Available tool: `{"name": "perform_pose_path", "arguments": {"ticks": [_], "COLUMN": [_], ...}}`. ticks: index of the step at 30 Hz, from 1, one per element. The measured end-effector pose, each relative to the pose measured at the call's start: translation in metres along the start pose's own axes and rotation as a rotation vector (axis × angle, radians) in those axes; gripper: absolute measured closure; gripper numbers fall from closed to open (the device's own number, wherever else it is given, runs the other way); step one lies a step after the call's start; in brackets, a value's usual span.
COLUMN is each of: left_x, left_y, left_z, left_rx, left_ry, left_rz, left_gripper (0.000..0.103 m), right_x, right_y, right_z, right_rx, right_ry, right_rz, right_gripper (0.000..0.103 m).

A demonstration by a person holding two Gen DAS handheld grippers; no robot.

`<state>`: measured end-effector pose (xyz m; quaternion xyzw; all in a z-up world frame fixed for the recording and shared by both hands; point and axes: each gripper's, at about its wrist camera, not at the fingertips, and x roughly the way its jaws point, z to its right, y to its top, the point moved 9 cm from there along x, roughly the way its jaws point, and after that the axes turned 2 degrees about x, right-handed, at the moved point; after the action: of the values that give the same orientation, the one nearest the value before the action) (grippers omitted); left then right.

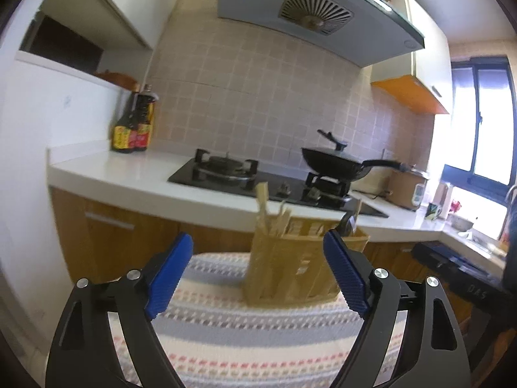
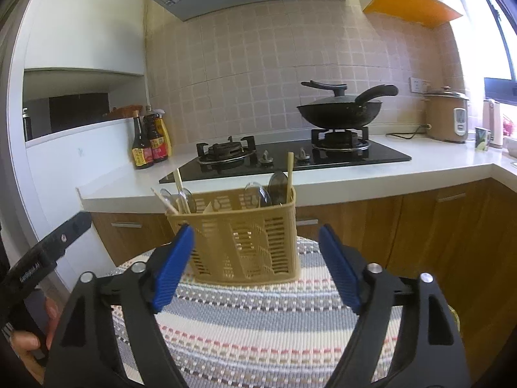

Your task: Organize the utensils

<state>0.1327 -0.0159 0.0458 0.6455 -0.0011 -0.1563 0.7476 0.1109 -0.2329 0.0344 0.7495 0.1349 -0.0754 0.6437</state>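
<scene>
Left wrist view: we are looking forward along the left claw (image 1: 258, 252), whose blue pads (image 1: 169, 279) are standing wide apart with nothing between them.
Utensil basket: the tan slotted basket (image 1: 290, 265) is sitting upright on the striped mat (image 1: 242, 336), just ahead of the claw and nearer its right pad; this view is blurring it somewhat.
Basket contents: pale chopsticks (image 1: 263, 208) are sticking up from its left end, and a dark utensil (image 1: 349, 221) is showing at its right end.
Background: a black wok (image 1: 339, 163) is sitting on the gas hob (image 1: 274, 182) on the white worktop (image 1: 129, 174), with sauce bottles (image 1: 134, 126) standing at the far left corner.

Right wrist view: we are seeing the right claw (image 2: 257, 247) open too, its pads (image 2: 171, 268) spread wide and gripping nothing.
Utensil basket: the basket (image 2: 242, 239) is standing upright on the mat (image 2: 258, 329), centred between the two pads and a little beyond them.
Basket contents: chopsticks (image 2: 179, 190) and spoons (image 2: 181, 197) are poking up at the left end, while more spoons (image 2: 258, 194) and a single chopstick (image 2: 290, 176) are rising at the right end.
Left side: the other claw's black body (image 2: 48, 252) is reaching in from the left edge, with a hand (image 2: 26, 346) wrapping its handle.
Background: the wok (image 2: 339, 113), covered by a lid, is sitting on the right burner, a rice cooker (image 2: 447, 114) is standing further right on the worktop (image 2: 129, 187), and the bottles (image 2: 150, 142) are at the left.
</scene>
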Motion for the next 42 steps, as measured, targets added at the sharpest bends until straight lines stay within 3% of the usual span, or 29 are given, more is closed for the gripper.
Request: {"name": "perform_pose_path", "arguments": {"ticks": [2, 4, 7, 12, 21, 28, 42], "left_x": [-0.006, -0.009, -0.011, -0.008, 0.004, 0.009, 0.007], "left_y": [-0.011, -0.022, -0.038, -0.048, -0.061, -0.069, -0.068], "left_z": [-0.001, -0.002, -0.003, -0.004, -0.009, -0.003, -0.002], "left_rx": [0.045, 0.061, 0.069, 0.158, 0.145, 0.175, 0.17], "left_ry": [0.041, 0.062, 0.117, 0.226, 0.211, 0.198, 0.212], "left_rz": [0.008, 0.013, 0.038, 0.082, 0.016, -0.034, -0.027], "left_gripper": [0.022, 0.02, 0.019, 0.016, 0.009, 0.008, 0.008], "right_x": [-0.008, -0.013, -0.011, 0.001, 0.012, 0.016, 0.023], "right_y": [-0.01, -0.02, -0.038, -0.053, -0.061, -0.067, -0.073], "right_z": [0.001, 0.002, 0.002, 0.006, 0.011, 0.001, 0.002], "right_rx": [-0.004, -0.015, -0.058, -0.019, 0.0, -0.055, -0.059], "right_ry": [-0.044, -0.095, -0.172, -0.133, -0.103, -0.111, -0.109], "right_rz": [0.018, 0.054, 0.097, 0.067, 0.026, 0.006, -0.029], "right_gripper": [0.02, 0.007, 0.007, 0.007, 0.007, 0.007, 0.007]}}
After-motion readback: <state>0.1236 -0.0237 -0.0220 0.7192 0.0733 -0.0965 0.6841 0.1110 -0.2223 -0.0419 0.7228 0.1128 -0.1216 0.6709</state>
